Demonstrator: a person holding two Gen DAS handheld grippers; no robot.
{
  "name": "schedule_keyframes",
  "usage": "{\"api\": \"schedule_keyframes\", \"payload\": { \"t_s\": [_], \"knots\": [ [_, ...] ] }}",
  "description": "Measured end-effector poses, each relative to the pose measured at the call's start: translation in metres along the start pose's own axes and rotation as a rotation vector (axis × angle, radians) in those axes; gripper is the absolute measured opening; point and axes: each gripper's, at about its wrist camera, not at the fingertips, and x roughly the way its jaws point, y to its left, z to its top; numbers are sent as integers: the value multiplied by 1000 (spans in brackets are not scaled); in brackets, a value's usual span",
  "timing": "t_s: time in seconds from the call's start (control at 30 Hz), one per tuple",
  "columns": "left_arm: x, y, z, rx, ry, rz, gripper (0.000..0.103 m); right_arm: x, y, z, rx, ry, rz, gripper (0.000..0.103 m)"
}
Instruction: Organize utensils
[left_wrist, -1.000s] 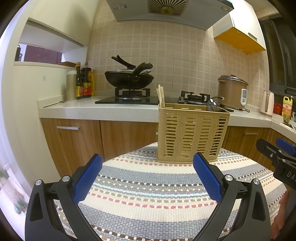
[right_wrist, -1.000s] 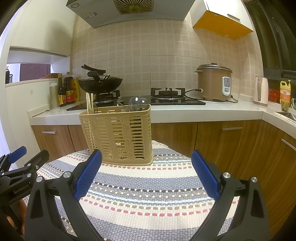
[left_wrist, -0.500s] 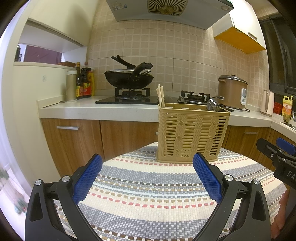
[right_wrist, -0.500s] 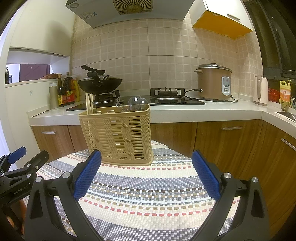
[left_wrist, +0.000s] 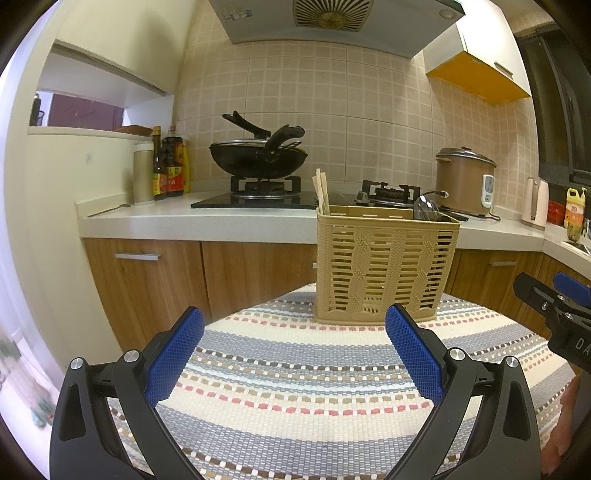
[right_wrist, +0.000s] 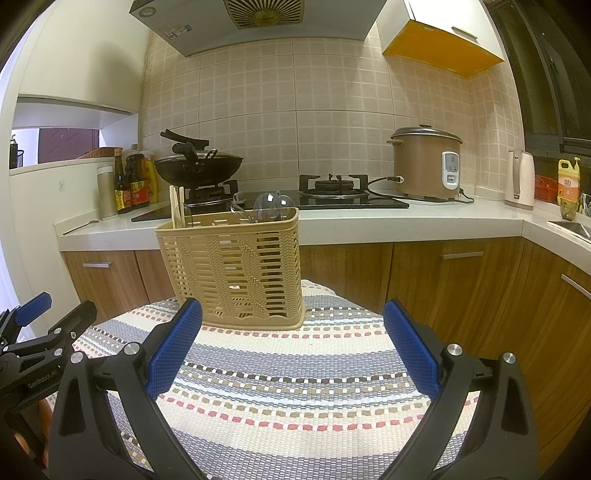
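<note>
Two grippers hover low over the striped woven cloth (left_wrist: 295, 373), both spread wide and holding nothing: the left gripper (left_wrist: 293, 354) faces the beige slotted utensil basket (left_wrist: 386, 266) from the near side, and the right gripper (right_wrist: 291, 350) sees the same basket ahead and to its left; the basket stands upright on the cloth near the table's far edge, with wooden chopsticks (left_wrist: 320, 192) at its left end and clear plastic spoons (right_wrist: 273, 203) at the other.

The likeliest mishap would be a nudge to the light, tall basket; a finger catching its wall or a spoon handle could tip it or slide it off the far edge toward the wooden cabinets (right_wrist: 461, 280); the loose cloth might also drag under a pad.

Open room lies on the bare cloth between grippers and basket; the grippers themselves sit close side by side, so crossing paths risks a knock.
</note>
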Motion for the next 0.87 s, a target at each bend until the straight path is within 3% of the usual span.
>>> {"api": "schedule_keyframes", "payload": {
  "t_s": [0.5,0.87],
  "knots": [
    [-1,5,1,2,7,27,95,0,-1,0,1,3,-2,94],
    [4,16,4,-70,46,-23,96,-1,-2,1,6,1,-10,94]
  ]
}}
